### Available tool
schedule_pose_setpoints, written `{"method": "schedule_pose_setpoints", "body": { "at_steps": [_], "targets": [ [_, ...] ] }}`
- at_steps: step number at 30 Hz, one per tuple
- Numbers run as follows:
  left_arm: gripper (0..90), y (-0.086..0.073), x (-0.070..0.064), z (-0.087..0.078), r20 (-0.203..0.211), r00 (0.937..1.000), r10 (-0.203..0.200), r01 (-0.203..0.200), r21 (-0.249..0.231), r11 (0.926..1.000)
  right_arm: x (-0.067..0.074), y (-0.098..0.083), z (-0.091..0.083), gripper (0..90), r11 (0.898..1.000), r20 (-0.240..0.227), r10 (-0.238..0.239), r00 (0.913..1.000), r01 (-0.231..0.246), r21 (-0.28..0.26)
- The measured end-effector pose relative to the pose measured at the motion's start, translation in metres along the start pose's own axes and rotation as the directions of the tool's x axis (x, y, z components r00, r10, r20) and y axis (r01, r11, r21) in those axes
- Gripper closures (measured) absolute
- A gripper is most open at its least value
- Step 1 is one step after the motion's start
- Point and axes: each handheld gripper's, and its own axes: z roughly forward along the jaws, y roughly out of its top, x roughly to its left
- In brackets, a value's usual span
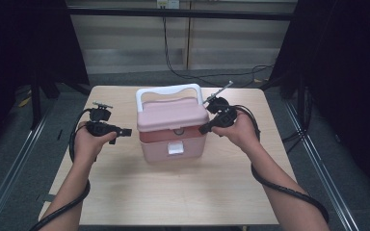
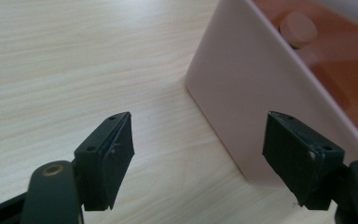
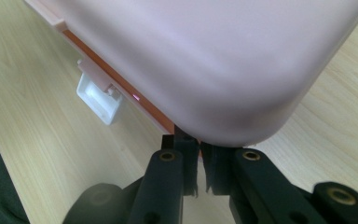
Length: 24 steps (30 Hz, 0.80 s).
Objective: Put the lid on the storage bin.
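Right gripper (image 3: 200,175) nearly closed at lid (image 3: 205,60) corner, grip unclear; left gripper (image 2: 198,156) wide, empty beside box (image 2: 242,98). Advice: steady base before lifting lid.

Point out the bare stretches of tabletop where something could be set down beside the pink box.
The widest free patch of the table lies between the pink box and the near edge, between the forearms. A smaller strip runs along the left edge beyond the left gripper. It is crowded at the box's sides, where the right gripper meets the lid.
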Motion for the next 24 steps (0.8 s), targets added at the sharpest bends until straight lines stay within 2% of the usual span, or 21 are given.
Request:
{"method": "schedule_pose_setpoints", "body": {
  "at_steps": [7,9,10,15,20,24],
  "targets": [
    [24.4,-0.017,0.004,0.006,0.002,1.0,-0.003,0.003,0.009,1.0,0.002,-0.004,0.003,78.5,1.0,0.013,-0.016,0.9998,0.016,-0.003],
    [24.4,-0.02,0.006,0.007,0.004,1.0,0.003,-0.003,0.023,0.9997,0.002,-0.006,0.003,76.7,1.0,0.014,-0.007,0.9999,0.007,-0.001],
    [24.3,-0.022,0.006,0.008,0.003,1.0,-0.008,0.008,0.015,0.9999,0.001,-0.007,0.002,74.8,1.0,0.019,-0.005,0.9998,0.005,-0.001],
    [24.3,-0.028,0.007,0.009,0.004,1.0,-0.009,0.009,0.013,0.9999,-0.005,-0.015,-0.003,72.6,1.0,0.043,-0.002,0.9991,0.001,0.015],
    [24.1,-0.033,0.006,0.011,0.005,1.0,-0.001,0.001,0.019,0.9998,-0.008,-0.022,0.0,71.5,1.0,0.055,-0.007,0.9985,0.006,0.024],
    [23.4,-0.036,0.007,0.012,0.006,1.0,-0.001,0.001,0.026,0.9997,-0.011,-0.027,0.003,69.1,1.0,0.047,0.001,0.9989,-0.001,0.016]
  ]
}}
